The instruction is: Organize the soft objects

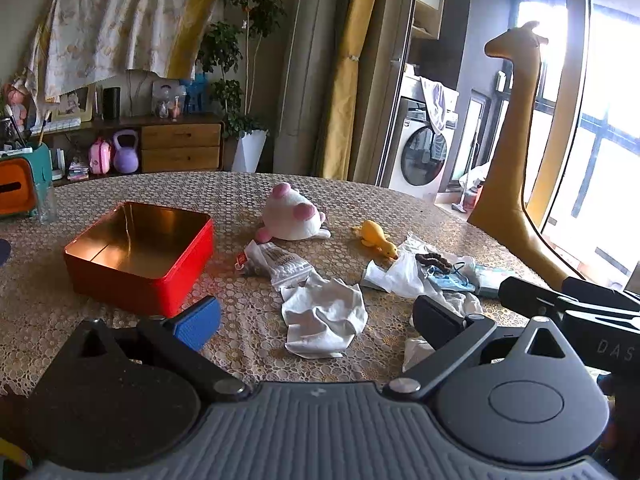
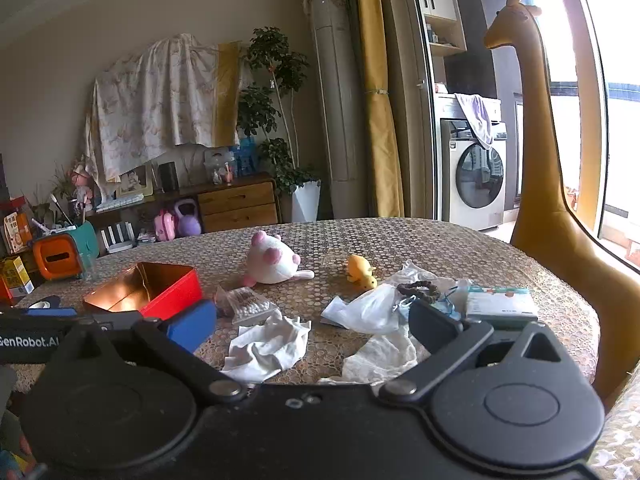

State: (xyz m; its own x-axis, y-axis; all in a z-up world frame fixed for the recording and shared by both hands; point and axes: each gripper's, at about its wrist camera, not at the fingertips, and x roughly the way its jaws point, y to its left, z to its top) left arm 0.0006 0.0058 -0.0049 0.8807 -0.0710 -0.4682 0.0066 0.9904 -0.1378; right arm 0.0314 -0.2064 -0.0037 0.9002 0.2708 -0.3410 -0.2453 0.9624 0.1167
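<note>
Left wrist view: the left tongs (image 1: pixel 316 316) were spread wide and held nothing, hovering over the near edge of the surface (image 1: pixel 400 208). A crumpled white cloth (image 1: pixel 322 318) lay between the two fingers' line of sight, near that edge. The red tin (image 1: pixel 140 256), open and with nothing inside, stood toward the left side. Behind the cloth lay a clear bag with print (image 1: pixel 280 264). Farther in, toward the far edge, sat the white-and-pink plush (image 1: pixel 294 216), and to its right the yellow duck toy (image 1: pixel 376 238). A white plastic bag (image 1: pixel 400 272) lay toward the right edge, with a dark bead bracelet (image 1: pixel 434 259) on it. The body of the right tongs showed at the right margin.

Right wrist view: the right tongs (image 2: pixel 312 328) were likewise spread apart and empty. This view showed a lacy pale cloth (image 2: pixel 384 356) at the near edge, just right of the white cloth (image 2: pixel 268 346), which the left view largely hid behind a finger. It also showed a packet of tissues (image 2: pixel 500 304) near the right edge more plainly. The red tin (image 2: pixel 160 288), plush (image 2: pixel 272 262), duck (image 2: pixel 360 270), plastic bag (image 2: pixel 364 308) and bracelet (image 2: pixel 418 290) appeared in the same arrangement. The left tongs' body crossed the left margin.
</note>
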